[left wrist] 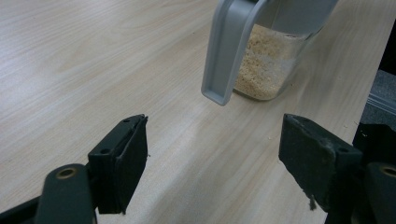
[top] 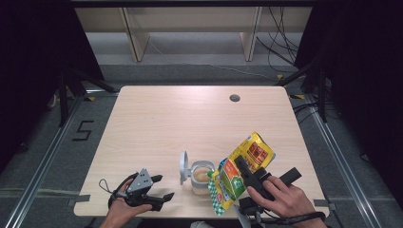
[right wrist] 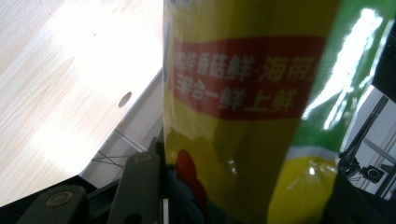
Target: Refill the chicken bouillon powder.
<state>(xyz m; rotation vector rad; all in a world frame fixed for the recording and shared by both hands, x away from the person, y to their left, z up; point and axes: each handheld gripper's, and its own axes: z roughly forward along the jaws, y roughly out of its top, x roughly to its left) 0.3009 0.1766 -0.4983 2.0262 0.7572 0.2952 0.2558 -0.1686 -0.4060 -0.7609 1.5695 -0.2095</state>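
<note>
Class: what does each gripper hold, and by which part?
The right gripper grips the yellow-green packet around its middle. The left gripper holds nothing; its jaws stand open.

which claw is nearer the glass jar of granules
Right. The right claw holds the yellow-green pouch tilted just beside the jar; the left claw rests open on the table, farther off at the jar's left.

A glossy yellow-and-green bag [top: 241, 169] with a red label sits clamped between my right gripper's [top: 243, 172] jaws, tilted with its lower end over a clear jar [top: 202, 177]. The jar stands upright just left of that gripper, lid flipped open, partly filled with pale granules.
</note>
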